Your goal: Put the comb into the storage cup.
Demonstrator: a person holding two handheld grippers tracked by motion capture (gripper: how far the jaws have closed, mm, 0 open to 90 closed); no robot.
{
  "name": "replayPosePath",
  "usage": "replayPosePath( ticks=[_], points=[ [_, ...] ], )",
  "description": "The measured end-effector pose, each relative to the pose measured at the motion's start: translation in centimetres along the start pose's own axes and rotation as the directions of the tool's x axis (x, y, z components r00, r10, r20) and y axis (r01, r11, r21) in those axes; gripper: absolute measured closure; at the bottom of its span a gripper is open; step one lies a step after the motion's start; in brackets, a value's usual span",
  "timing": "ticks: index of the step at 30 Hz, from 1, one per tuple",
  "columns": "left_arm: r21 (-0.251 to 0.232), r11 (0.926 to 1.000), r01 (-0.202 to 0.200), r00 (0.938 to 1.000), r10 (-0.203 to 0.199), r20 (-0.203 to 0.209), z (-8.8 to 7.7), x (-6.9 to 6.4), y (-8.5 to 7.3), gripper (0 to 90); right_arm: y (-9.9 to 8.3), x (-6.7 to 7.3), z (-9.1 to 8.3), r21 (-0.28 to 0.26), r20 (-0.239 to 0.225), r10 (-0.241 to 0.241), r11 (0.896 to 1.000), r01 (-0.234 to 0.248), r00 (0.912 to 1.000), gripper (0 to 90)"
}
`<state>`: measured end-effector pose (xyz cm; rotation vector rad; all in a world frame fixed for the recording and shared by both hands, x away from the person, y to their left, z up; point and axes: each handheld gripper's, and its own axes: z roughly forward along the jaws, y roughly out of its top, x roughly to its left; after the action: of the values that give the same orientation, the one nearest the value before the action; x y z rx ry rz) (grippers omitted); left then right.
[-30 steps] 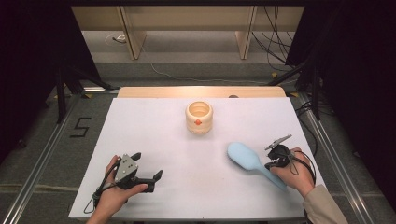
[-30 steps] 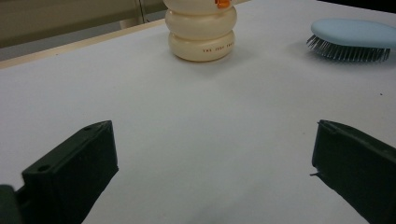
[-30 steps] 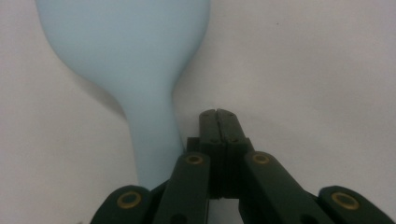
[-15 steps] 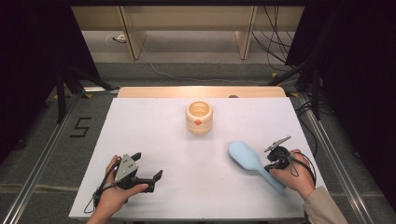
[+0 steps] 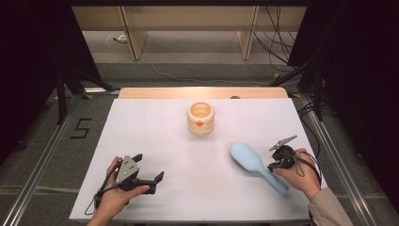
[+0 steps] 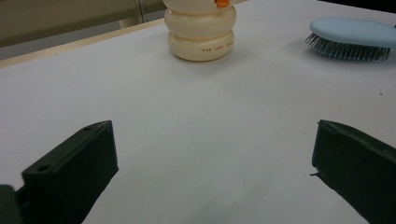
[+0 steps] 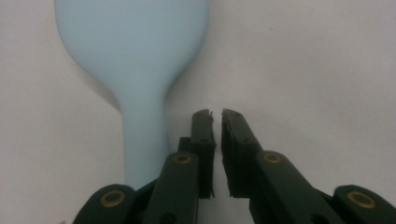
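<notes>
Almost nothing on the table has moved since a second ago: both your hands sit where they were, and the hairbrush (image 5: 254,165) lies in the same spot. The one change is small. The jaws of your right gripper (image 7: 217,114) have just been opening a crack, and nothing is between them.

That thin gap sits just to the right of the blue brush handle (image 7: 142,140) in the right gripper view, so you have hold of nothing yet. Seen from above, the brush lies at about four o'clock from the cream jar (image 5: 200,119), bristles down, with its handle pointing toward your right hand (image 5: 301,174).

Your left gripper (image 6: 212,154) is wide open and empty, at about seven o'clock from the jar, low over the white table (image 5: 141,136).

Here is what could go wrong. If you close now, the jaws will likely snap on air, because the handle is beside them. If you push sideways with jaws this narrow, you may shove the brush away. Open wider first, I think, then come over the handle.
</notes>
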<state>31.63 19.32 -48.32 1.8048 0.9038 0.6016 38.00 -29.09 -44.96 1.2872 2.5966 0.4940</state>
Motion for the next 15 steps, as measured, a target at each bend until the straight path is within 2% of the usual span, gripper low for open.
replayPosePath(
  ticks=[6,9,12,15],
  points=[
    [-0.001,1.0,0.0,1.0,0.0,-0.002,0.0,0.0,0.0,0.0,0.1,-0.3,-0.8,-0.019,0.006,0.002,1.0,-0.002,1.0,73.1],
    [0.001,1.0,0.002,1.0,-0.002,-0.003,0.0,0.0,0.0,0.0,0.2,-0.3,-1.2,-0.03,0.004,0.015,0.999,-0.015,0.9999,60.6],
    [-0.001,1.0,0.004,1.0,-0.004,-0.003,0.1,-0.1,0.0,0.0,0.3,-0.3,-1.6,-0.044,0.005,0.029,0.999,-0.029,0.9996,52.0],
    [0.002,1.0,0.001,1.0,-0.001,-0.004,0.0,-0.1,0.0,0.0,0.4,-0.3,-1.9,-0.046,-0.005,0.023,0.999,-0.023,0.9997,42.0]
  ],
)
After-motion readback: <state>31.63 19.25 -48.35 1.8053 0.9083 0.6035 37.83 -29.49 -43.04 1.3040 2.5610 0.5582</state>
